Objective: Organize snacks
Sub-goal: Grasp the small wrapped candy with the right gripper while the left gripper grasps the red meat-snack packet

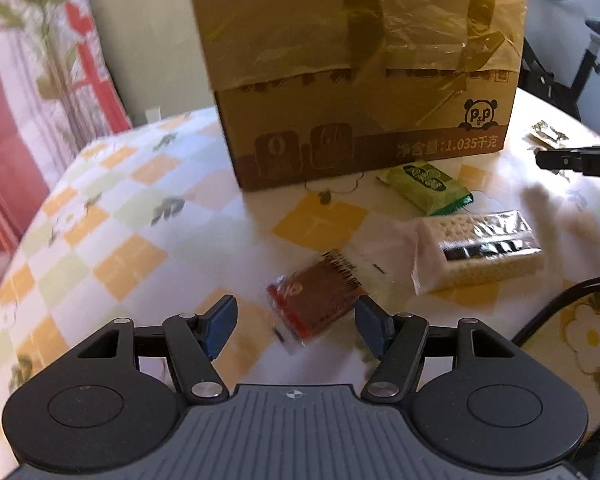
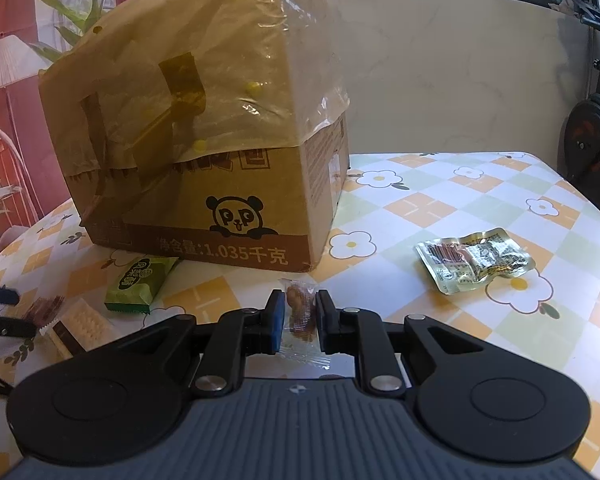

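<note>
In the left wrist view my left gripper (image 1: 296, 326) is open. A brown snack packet (image 1: 316, 300) lies on the tablecloth between and just ahead of its blue pads, and the left pad stands clear of it. Beyond it lie a white wafer pack (image 1: 480, 252) and a green packet (image 1: 428, 184). In the right wrist view my right gripper (image 2: 299, 316) is shut on a small clear-wrapped brown snack (image 2: 300, 312), held above the table. A cardboard box (image 2: 204, 152) with a panda logo stands behind, draped in yellowish plastic.
A clear vacuum packet (image 2: 474, 260) lies on the checked tablecloth (image 2: 440, 184) to the right. The right gripper's fingers (image 1: 572, 162) reach in from the right in the left wrist view, next to a small packet (image 1: 546, 134). A black cable (image 1: 560, 304) curves nearby.
</note>
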A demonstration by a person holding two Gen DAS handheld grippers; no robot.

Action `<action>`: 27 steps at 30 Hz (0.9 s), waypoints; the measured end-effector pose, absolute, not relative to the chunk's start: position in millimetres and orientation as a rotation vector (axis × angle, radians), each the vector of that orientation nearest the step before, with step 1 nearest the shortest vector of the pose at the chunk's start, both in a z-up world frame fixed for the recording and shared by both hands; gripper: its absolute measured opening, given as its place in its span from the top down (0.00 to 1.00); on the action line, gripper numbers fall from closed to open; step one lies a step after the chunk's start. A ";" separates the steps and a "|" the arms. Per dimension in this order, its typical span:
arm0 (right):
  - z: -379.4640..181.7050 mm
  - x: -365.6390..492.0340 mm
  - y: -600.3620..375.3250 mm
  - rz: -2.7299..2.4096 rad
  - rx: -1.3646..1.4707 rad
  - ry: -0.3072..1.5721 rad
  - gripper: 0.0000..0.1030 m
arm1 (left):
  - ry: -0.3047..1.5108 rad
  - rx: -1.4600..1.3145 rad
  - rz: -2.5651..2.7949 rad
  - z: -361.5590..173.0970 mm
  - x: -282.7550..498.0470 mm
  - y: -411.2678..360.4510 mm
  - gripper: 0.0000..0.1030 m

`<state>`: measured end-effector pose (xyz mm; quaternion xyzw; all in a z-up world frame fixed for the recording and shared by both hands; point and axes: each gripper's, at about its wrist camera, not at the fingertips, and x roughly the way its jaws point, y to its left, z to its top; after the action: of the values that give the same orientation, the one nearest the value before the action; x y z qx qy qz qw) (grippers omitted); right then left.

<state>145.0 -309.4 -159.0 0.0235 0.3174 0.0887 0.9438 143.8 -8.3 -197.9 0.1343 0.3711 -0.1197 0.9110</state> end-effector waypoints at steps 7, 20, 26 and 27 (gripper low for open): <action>-159.3 144.7 -308.9 0.184 0.050 0.647 0.83 | 0.740 0.321 -0.289 -200.6 176.4 -12.3 0.33; -159.5 144.9 -308.0 0.190 0.052 0.652 0.83 | 0.731 0.102 -0.224 -210.4 182.1 12.4 0.28; -159.6 144.9 -308.1 0.188 0.055 0.651 0.83 | 0.717 0.118 -0.225 -207.8 175.8 8.5 0.51; -159.6 144.8 -308.0 0.189 0.055 0.651 0.83 | 0.716 0.118 -0.221 -206.9 173.6 8.0 0.53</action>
<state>144.8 -308.0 -159.6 0.0269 0.3194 0.0929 0.9427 173.6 8.0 -206.9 0.0574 0.3493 -0.1080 0.9290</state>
